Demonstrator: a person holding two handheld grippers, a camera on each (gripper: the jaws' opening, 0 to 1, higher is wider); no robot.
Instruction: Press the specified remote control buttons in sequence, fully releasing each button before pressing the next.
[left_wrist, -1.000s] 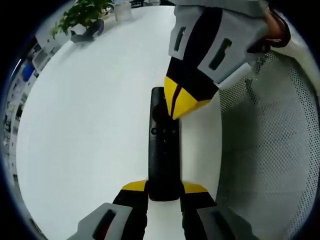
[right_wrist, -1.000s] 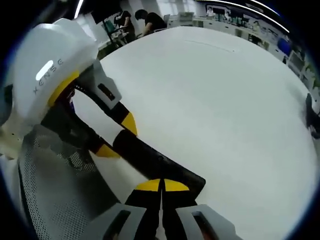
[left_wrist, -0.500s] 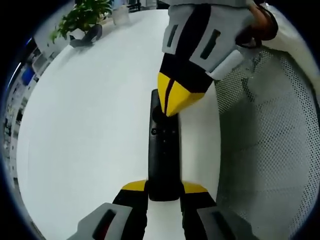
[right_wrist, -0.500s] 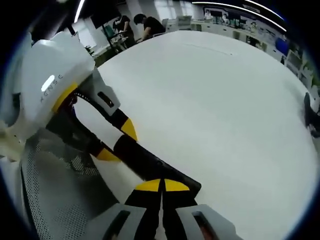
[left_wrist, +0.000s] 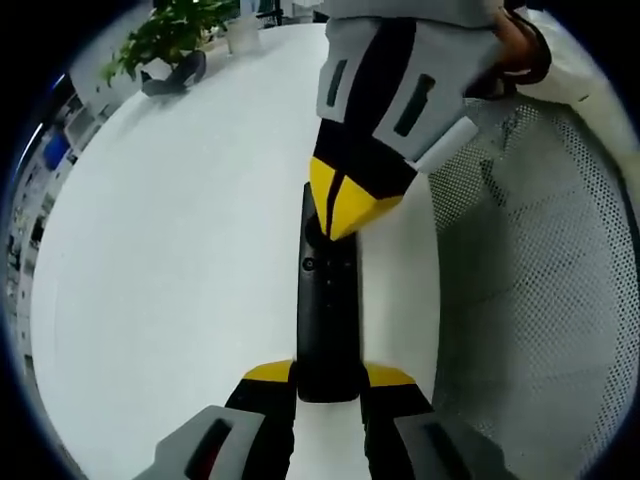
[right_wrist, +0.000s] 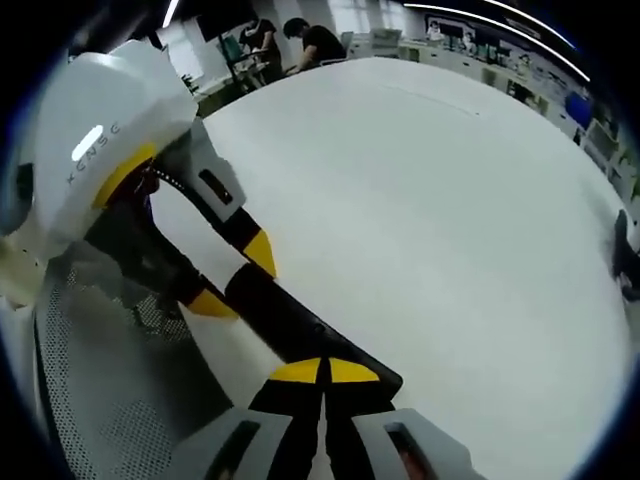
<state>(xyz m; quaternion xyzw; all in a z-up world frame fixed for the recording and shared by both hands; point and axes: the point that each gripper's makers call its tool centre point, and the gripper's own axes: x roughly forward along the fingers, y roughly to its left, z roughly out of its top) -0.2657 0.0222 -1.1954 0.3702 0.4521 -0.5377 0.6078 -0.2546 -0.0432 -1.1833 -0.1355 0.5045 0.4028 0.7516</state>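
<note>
A long black remote control (left_wrist: 327, 310) lies over the white table (left_wrist: 180, 260), its near end clamped between the yellow tips of my left gripper (left_wrist: 328, 374). My right gripper (left_wrist: 338, 218) comes down from above with its jaws closed, and its yellow tips rest on the remote's upper button area. In the right gripper view the same remote (right_wrist: 300, 335) runs diagonally from my right gripper (right_wrist: 322, 372), which is shut with its tips on the remote's end, to my left gripper (right_wrist: 232, 275), whose tips hold the far end.
A potted plant (left_wrist: 165, 30) and a dark object (left_wrist: 172, 75) stand at the table's far edge. A white mesh chair back (left_wrist: 540, 300) borders the table on the right. People sit at desks (right_wrist: 300, 40) beyond the table.
My right gripper's tips have shifted slightly left and down along the remote's upper end. The remote stays held in my left gripper.
</note>
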